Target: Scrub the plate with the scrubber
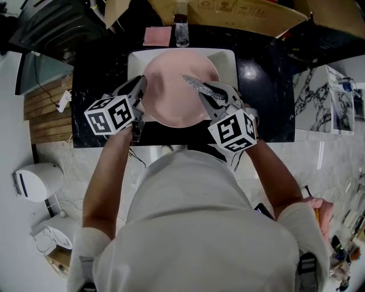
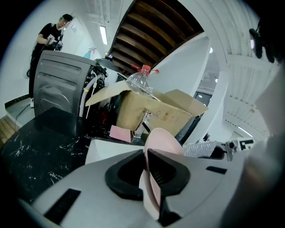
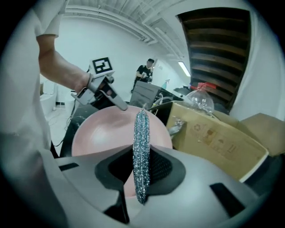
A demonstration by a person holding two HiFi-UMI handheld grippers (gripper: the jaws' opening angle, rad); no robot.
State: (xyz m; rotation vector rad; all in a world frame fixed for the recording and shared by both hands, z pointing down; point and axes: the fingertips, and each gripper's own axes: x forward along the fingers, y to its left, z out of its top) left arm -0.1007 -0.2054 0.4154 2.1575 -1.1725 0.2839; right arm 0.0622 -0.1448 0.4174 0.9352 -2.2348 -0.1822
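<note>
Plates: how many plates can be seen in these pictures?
1. The pink plate is held over the white sink, its left rim clamped in the left gripper. Another plate could lie hidden beneath it in the sink.

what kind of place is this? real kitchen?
Looks like a mock kitchen station in a workshop or lab: white sink in a black counter, cardboard box behind, bare industrial ceiling.
</note>
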